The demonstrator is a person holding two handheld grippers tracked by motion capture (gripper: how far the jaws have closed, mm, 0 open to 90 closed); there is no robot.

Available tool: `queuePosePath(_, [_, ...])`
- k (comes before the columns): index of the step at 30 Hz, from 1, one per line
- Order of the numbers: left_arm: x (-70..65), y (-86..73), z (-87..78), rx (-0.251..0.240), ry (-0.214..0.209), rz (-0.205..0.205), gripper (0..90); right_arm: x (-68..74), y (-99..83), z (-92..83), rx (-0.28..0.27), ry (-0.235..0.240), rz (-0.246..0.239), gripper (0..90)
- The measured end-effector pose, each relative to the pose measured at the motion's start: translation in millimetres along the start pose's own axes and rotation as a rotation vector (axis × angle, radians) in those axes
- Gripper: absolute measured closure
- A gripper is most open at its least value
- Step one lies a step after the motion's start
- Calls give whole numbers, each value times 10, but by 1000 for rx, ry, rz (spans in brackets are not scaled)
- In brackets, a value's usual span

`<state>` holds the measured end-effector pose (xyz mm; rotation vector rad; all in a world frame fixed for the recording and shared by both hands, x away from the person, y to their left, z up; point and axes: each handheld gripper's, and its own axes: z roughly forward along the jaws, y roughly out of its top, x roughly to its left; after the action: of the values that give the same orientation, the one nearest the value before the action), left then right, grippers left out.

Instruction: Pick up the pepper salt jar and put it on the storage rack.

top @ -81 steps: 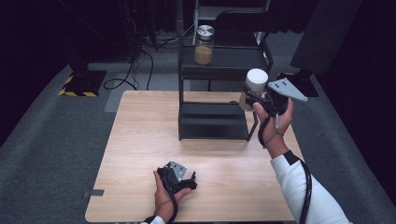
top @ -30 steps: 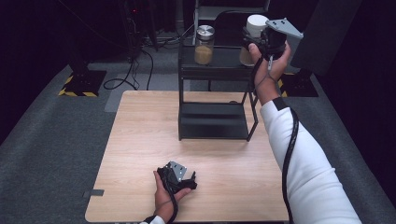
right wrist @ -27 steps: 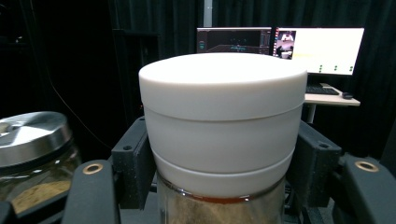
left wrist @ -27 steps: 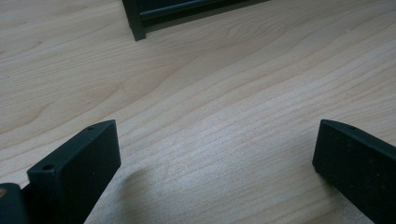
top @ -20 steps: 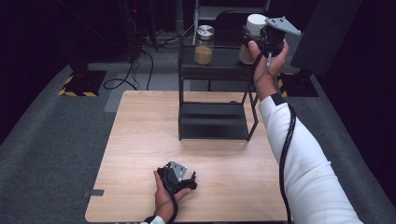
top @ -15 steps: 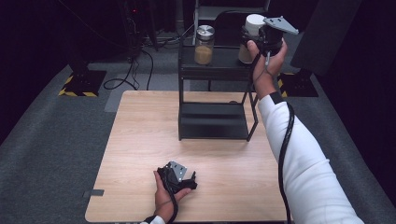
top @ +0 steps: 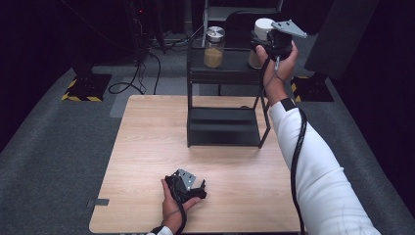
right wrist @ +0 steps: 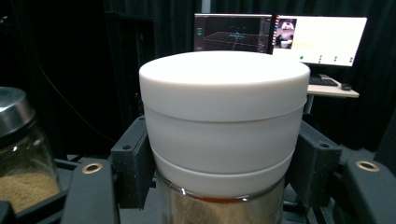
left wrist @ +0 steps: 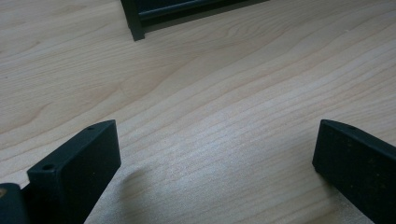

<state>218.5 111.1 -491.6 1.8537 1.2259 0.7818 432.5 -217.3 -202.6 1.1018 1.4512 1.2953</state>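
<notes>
A lab: black curtains, lit monitors, cables on carpet.

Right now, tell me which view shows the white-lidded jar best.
The right gripper view: the white-lidded jar stands close up between the right gripper jaws, which clamp it just below the lid, brown contents visible. The high view shows it small at the top shelf, partly behind the gripper. The left gripper view looks at the table.

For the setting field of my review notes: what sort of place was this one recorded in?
Probably a lab or recording studio, not a home. Black curtains close it in, monitors on a desk show software, and cables run over grey carpet around a lone table bearing a black rack.
</notes>
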Motion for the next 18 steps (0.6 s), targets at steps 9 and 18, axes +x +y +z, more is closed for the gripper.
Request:
queuePosePath(9, [8, 4, 1, 3, -3, -5, 7, -19, -43, -24, -16, 8, -17, 199])
queuePosePath(18, [7, 5, 1, 3, -3, -7, 7, -27, -30, -102, -47, -7, -57, 40])
